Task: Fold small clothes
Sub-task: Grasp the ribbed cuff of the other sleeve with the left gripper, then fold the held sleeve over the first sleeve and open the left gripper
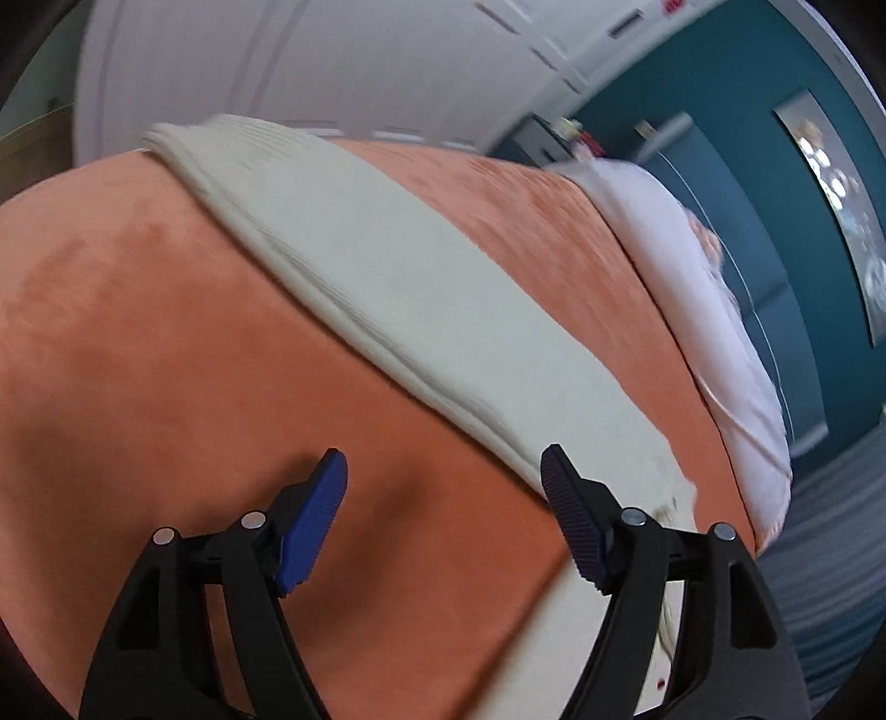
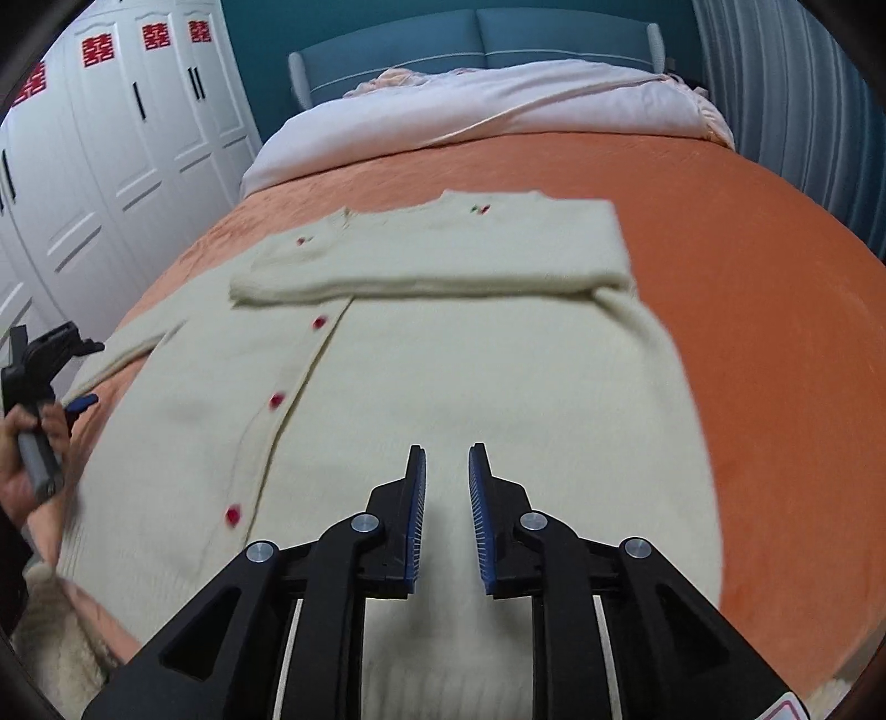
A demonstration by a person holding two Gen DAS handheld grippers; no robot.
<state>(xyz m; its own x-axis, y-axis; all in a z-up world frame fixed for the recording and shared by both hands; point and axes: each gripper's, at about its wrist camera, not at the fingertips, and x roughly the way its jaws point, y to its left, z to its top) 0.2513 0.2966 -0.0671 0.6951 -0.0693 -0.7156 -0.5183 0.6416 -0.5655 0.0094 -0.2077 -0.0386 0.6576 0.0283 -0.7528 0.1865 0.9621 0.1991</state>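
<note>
1. My right wrist view gives me the whole cream cardigan [image 2: 387, 399] spread flat on the orange bedspread [image 2: 775, 343]; one sleeve [image 2: 432, 266] is already folded across the chest, lying side to side from 9 to 3 o'clock
2. The cardigan's long axis runs from the hem at 6 o'clock, under my right gripper [image 2: 447, 518], to the neckline at 12 o'clock, toward the white pillows [image 2: 498, 105] and the teal headboard [image 2: 476, 50]; the placket with its red buttons [image 2: 275, 401] slants from about 7 up to 12 o'clock
3. The right gripper's jaws stand narrow, a slim gap between them, nothing held, hovering over the lower body of the garment
4. Only this view shows my left gripper [image 2: 83, 400] from outside, at 9 o'clock, gripped in a hand [image 2: 27, 443] beside the cardigan's unfolded sleeve; from here I cannot tell its jaw spacing
5. The left wrist view settles that: the left gripper [image 1: 443, 520] has its jaws wide apart and empty, over bare bedspread [image 1: 166, 343] just beside the knit's edge
6. That view is tilted and blurred; the cardigan [image 1: 387, 299] shows only as a pale band running from 11 to 5 o'clock, no buttons visible
7. It also shows the white wardrobe [image 1: 277, 61] at 12 o'clock, which my right view places at 10 o'clock [image 2: 111, 166]
</note>
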